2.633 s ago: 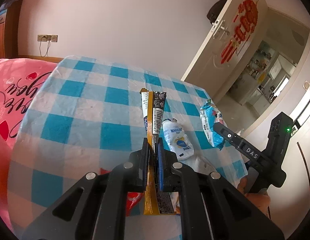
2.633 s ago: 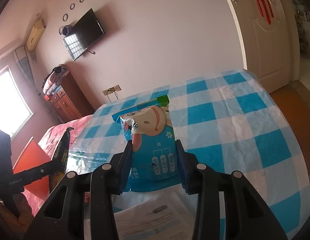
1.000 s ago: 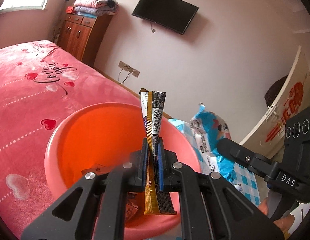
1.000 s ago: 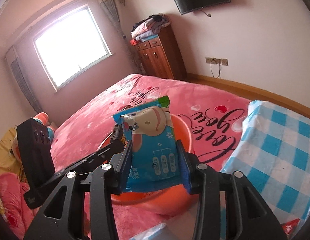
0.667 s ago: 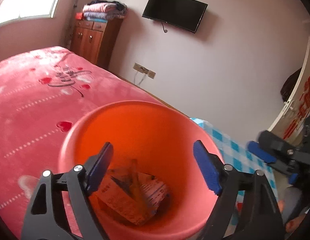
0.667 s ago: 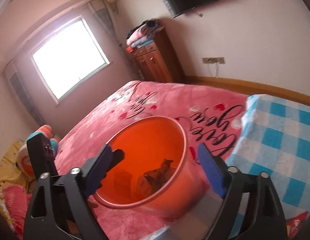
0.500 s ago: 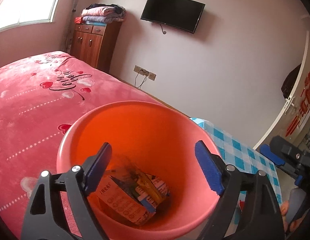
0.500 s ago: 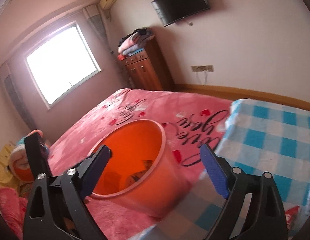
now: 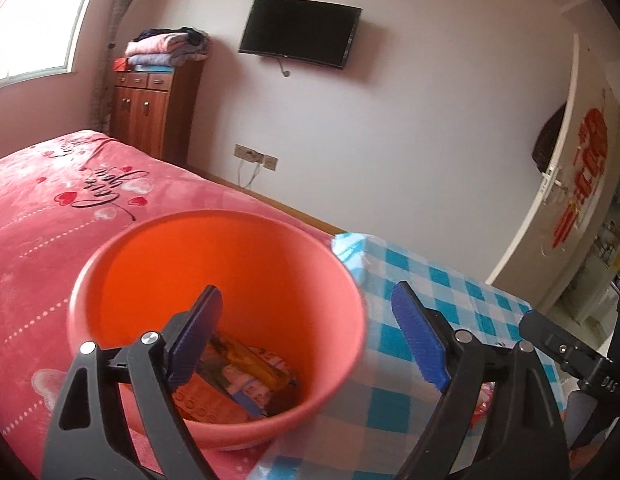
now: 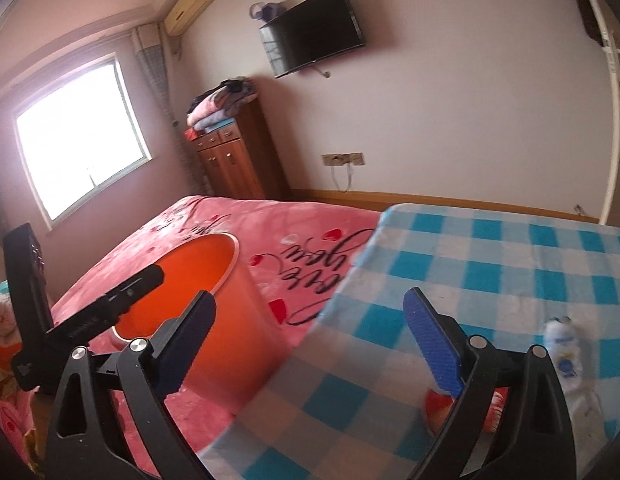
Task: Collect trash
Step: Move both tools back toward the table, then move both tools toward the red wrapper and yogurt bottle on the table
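An orange bucket point(image 9: 213, 264) stands on the pink bed beside the checked table point(image 9: 450, 292). Several wrappers point(image 9: 237, 376) lie at its bottom. My left gripper point(image 9: 305, 292) hangs open over the bucket's mouth with nothing between its fingers. My right gripper point(image 10: 310, 296) is open and empty too, above the table's near left corner, with the bucket point(image 10: 229, 320) to its left. A small white and blue packet point(image 10: 564, 356) and a red wrapper point(image 10: 438, 404) lie on the table point(image 10: 490, 264) by its right finger.
The pink blanket point(image 9: 49, 216) covers the bed around the bucket. A wooden cabinet point(image 10: 237, 160) with folded clothes, a wall TV point(image 9: 297, 32) and a socket line the far wall. A white door point(image 9: 570, 184) stands at the right.
Both grippers opened and let their wrappers fall into the bucket. The right gripper then swung right, from over the bucket to the table's corner. The left one shifted slightly.
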Demonstrator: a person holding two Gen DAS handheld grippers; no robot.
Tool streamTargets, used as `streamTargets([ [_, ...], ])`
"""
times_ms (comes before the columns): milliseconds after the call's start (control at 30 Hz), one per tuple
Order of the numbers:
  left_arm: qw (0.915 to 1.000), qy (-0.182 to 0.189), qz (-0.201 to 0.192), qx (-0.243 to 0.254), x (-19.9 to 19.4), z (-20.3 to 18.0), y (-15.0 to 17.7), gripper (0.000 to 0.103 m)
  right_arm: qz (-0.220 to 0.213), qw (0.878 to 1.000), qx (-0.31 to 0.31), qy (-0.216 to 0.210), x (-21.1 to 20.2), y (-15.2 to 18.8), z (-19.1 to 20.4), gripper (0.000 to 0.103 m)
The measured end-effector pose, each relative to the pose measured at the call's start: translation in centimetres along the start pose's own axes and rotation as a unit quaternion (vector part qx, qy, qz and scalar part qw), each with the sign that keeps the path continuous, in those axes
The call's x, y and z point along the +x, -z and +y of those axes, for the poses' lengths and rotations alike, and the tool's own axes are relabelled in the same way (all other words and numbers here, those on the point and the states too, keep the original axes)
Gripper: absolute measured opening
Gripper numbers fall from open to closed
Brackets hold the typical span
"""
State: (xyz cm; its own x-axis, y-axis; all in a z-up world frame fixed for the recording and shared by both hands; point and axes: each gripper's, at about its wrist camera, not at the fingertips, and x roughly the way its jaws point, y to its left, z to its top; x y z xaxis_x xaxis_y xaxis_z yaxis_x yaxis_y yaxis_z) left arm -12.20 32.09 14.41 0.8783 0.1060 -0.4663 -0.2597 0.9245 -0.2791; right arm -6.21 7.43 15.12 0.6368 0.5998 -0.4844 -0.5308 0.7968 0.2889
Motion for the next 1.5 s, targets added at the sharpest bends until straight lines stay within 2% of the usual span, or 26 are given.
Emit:
streamTargets([
  [700,0.9936,0.067,0.051,0.075,0.7,-10.4,4.3,0.087,-0.026,0.991,0.058,0.121,-5.5,4.5,-9.4,0.095],
  [1133,0.9869,0.081,0.085,0.111,2.5,-15.2,6.8,0.087,-0.038,0.982,0.075,0.168,-7.7,6.1,-13.9,0.095],
  [1500,0.9798,0.092,0.117,0.134,3.9,-18.1,9.5,0.087,-0.036,0.977,0.086,0.191,-8.2,7.3,-16.8,0.095],
])
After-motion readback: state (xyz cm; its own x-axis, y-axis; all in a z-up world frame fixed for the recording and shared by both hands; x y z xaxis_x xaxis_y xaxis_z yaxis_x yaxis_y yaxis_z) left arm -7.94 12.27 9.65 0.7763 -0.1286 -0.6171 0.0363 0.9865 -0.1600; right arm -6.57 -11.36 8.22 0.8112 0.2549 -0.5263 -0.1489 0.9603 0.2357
